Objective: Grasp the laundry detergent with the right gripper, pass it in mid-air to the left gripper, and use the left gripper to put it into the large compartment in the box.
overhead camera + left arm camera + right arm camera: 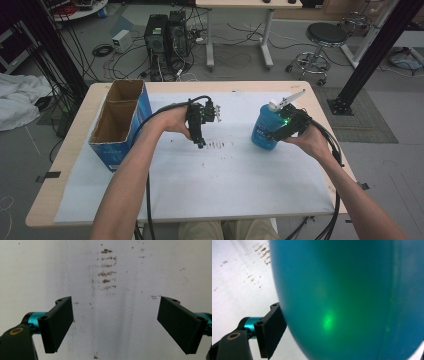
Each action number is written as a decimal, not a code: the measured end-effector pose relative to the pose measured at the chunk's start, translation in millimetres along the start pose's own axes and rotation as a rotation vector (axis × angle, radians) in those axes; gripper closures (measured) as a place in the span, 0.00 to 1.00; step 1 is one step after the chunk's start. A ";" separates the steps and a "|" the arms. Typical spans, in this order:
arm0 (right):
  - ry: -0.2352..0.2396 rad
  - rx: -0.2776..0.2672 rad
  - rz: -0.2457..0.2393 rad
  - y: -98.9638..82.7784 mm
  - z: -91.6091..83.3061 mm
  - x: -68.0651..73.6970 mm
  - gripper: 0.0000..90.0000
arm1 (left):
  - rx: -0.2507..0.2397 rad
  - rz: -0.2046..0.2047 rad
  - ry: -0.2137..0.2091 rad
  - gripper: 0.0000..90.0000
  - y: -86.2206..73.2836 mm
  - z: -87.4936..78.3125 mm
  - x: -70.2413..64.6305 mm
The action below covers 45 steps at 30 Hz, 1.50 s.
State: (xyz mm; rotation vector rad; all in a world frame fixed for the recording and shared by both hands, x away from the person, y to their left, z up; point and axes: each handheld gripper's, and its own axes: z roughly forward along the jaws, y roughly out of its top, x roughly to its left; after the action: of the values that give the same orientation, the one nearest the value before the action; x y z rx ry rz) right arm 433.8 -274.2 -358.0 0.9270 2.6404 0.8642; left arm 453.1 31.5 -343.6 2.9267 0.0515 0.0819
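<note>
Blue and standing upright on the white table (210, 185), the pump bottle (265, 131) sits right of centre, gripped around its body by the right claw (286, 127). Left claw (200, 142) hangs empty, jaws wide apart, pointing down over brown smudges (219, 145) near the middle.

High view looks down on the table (210, 190); both claw views sit close over its stained sheet (107, 322).
</note>
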 end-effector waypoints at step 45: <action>0.003 -0.082 0.028 -6.0 4.3 1.5 0.39 | -0.013 -0.008 -0.002 0.15 -3.5 2.7 -0.5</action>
State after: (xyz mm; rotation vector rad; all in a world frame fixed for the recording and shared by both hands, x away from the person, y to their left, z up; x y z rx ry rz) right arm 431.3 -275.1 -365.0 0.9452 2.5791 0.9725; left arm 452.7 34.3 -347.1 2.9133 0.0620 0.0783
